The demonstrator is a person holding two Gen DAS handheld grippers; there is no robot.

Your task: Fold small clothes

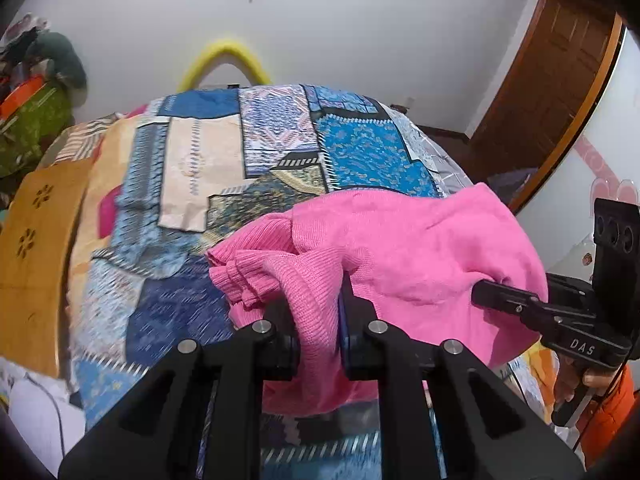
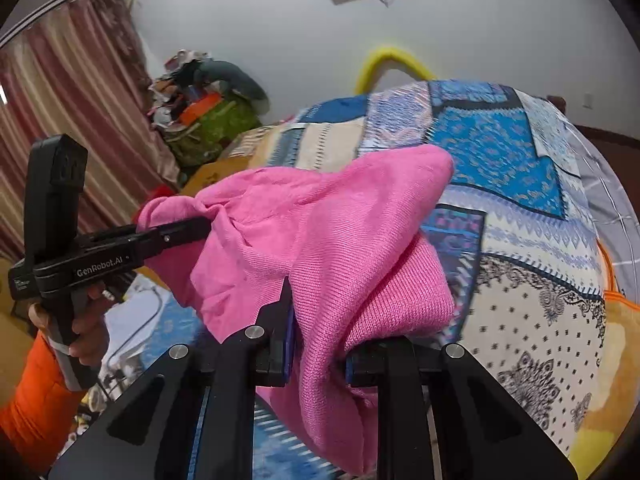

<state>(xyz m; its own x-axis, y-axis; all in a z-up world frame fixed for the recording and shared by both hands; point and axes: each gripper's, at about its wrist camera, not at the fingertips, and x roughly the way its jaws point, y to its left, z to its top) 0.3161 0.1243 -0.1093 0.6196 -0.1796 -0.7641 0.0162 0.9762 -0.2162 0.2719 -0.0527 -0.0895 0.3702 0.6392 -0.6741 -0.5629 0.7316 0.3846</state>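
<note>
— Patchwork bedspread (image 1: 280,152) below; pink knit garment (image 1: 400,248) lifted above it?
— Yes. Pinched between left gripper (image 1: 320,320) fingers, likewise clamped in right gripper (image 2: 318,328), stretched between both.

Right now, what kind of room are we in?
Most likely a bedroom in a home: a bed under a patchwork bedspread, a wooden door, striped curtains, and a pile of belongings against the wall.
</note>
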